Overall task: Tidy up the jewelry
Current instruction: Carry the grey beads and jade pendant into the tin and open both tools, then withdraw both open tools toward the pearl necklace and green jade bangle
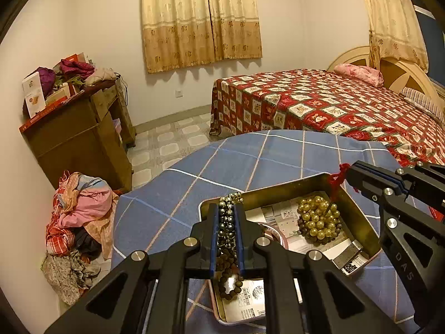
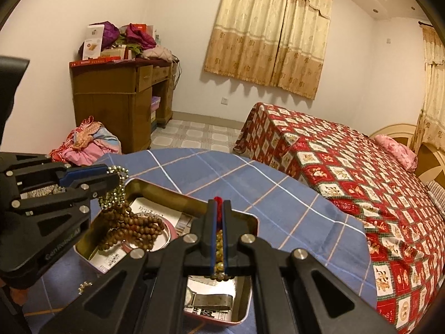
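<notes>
A strand of small metallic beads (image 1: 228, 217) is clamped between the jaws of the left gripper (image 1: 227, 208), running lengthwise along the fingers so its long axis points away from the camera toward the far rim of the tin (image 1: 358, 217). Its far end curls over the fingertips, and behind the jaws it joins a bunch of brown wooden beads (image 1: 229, 281) that hangs down into the near end of the tin. From the right wrist view that bunch drapes from the left gripper (image 2: 116, 178) down onto a round pink-rimmed lid (image 2: 167, 236) inside the tin.

The right gripper (image 1: 347, 178) is pressed together on a red cord (image 1: 338, 179), which drops nearly straight down to a clump of pale gold beads (image 1: 318, 220) resting on printed papers (image 1: 281, 214) at the far right of the tin. In its own view the red cord (image 2: 219, 206) lies between the closed jaws, in line with the fingers.

The tin is a shallow rectangular metal box with rounded corners, its long side running from the near left to the far right, sitting on a table covered by a blue checked cloth (image 1: 250, 156). A wristwatch (image 2: 205, 300) lies in its near corner.

Beyond are a bed (image 1: 333, 103) with a red patterned cover, a wooden desk (image 1: 80, 133), a heap of clothes (image 1: 78, 217) on the floor, and curtains (image 1: 200, 19)
</notes>
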Action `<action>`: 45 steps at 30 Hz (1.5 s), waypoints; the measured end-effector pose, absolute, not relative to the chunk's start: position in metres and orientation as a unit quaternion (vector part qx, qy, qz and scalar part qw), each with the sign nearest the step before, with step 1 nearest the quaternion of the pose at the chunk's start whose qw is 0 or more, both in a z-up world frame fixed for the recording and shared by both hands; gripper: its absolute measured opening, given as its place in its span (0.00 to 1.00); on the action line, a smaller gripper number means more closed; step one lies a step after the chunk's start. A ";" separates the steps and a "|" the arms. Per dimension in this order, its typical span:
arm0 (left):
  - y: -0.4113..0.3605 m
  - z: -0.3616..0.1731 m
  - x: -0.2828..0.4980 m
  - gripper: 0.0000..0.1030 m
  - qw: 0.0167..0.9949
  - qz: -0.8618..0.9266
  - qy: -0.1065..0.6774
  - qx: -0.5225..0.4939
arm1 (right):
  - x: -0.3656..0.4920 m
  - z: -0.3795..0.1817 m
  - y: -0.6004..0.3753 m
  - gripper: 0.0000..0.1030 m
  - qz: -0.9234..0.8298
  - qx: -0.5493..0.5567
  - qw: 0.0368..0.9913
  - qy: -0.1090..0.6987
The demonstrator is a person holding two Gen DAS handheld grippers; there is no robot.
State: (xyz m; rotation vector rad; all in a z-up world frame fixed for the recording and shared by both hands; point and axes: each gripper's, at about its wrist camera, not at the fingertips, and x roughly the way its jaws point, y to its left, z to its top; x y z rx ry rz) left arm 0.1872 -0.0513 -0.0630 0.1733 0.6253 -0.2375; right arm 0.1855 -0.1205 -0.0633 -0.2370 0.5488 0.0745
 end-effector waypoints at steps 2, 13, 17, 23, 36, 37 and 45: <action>-0.052 -0.066 0.189 0.10 0.940 -0.116 0.310 0.086 | 0.187 -0.064 -0.119 0.04 0.037 -0.119 0.954 0.273; -0.056 -0.076 0.199 0.10 0.936 -0.112 0.322 0.094 | 0.200 -0.078 -0.116 0.04 0.036 -0.123 0.948 0.293; -0.058 -0.079 0.200 0.10 0.934 -0.114 0.323 0.100 | 0.203 -0.083 -0.119 0.04 0.030 -0.121 0.946 0.299; -0.060 -0.084 0.198 0.16 0.931 -0.126 0.329 0.100 | 0.204 -0.091 -0.123 0.07 0.025 -0.113 0.944 0.310; -0.032 -0.085 0.180 0.81 0.942 -0.064 0.317 0.093 | 0.179 -0.093 -0.158 0.60 -0.016 -0.057 0.949 0.310; -0.027 -0.086 0.178 0.81 0.941 -0.057 0.321 0.088 | 0.177 -0.094 -0.160 0.61 -0.018 -0.054 0.948 0.312; -0.002 -0.097 0.136 0.81 0.942 -0.038 0.328 0.051 | 0.135 -0.099 -0.169 0.69 -0.025 -0.031 0.950 0.311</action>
